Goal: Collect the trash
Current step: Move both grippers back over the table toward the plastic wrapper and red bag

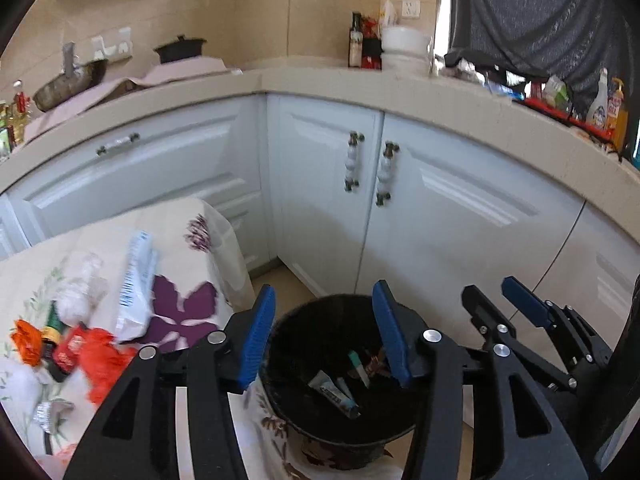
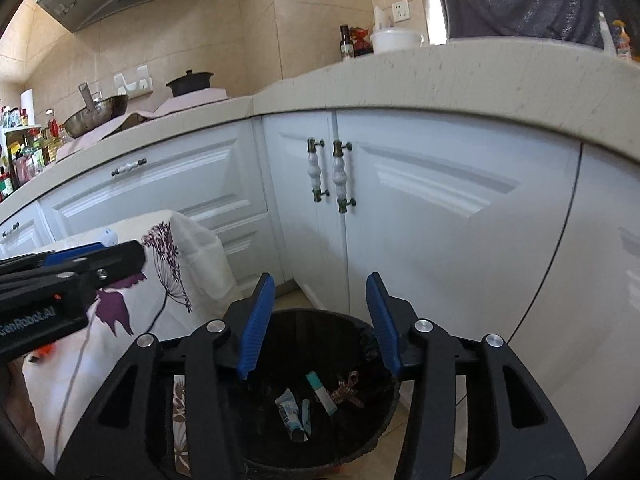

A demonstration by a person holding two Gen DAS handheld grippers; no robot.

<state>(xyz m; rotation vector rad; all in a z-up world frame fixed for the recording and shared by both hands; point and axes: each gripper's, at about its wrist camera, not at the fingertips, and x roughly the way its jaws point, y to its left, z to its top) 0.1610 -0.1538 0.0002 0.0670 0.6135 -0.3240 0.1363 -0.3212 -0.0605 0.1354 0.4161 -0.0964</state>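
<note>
Below both pairs of parted jaws stands the bin [image 1: 340,392], wrappers [image 2: 316,400] lying in it. Left of the jaws, the table [image 1: 192,240] bears more trash [image 1: 80,344]; cabinets [image 1: 420,208] stand behind.

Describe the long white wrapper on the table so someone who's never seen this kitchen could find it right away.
Find the floral tablecloth beside the black trash bin. On it lies a heap of litter; the long white wrapper rests at the heap's bin side, across the purple flower print. It is the only long flat piece, with a barcode strip along one edge.

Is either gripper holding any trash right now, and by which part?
Nothing is held. The left gripper and right gripper both hang with open, empty jaws above the trash bin.
</note>
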